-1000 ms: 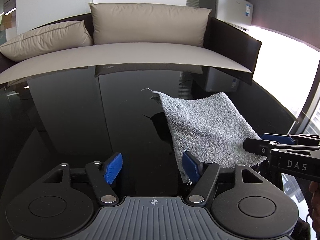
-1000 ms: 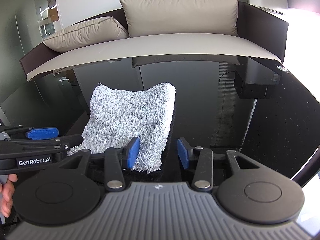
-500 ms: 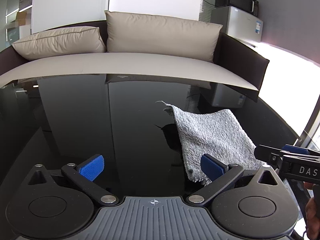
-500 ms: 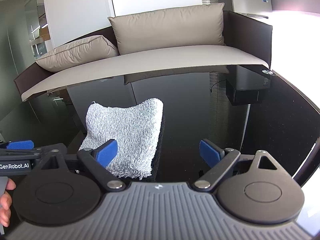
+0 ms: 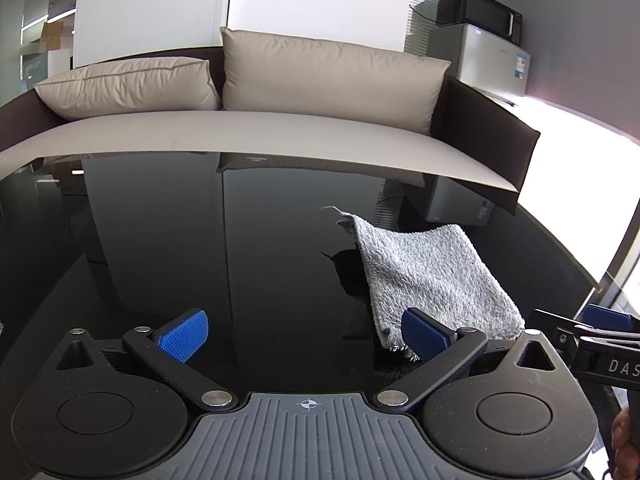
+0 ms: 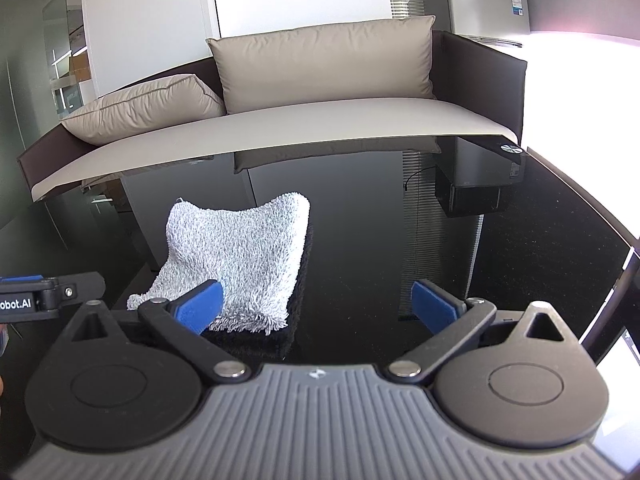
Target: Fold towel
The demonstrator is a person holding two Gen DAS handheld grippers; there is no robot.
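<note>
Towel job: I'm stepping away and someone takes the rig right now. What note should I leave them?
Left hand-held gripper: open, holding nothing.
Right hand-held gripper: open, holding nothing.
Towel: lies folded on the black glass table, between the two grippers, touching neither.
Done: at least one fold is in, with layered edges visible at the near end.
Left: probably check it lies neat; a further fold only if wanted.
</note>
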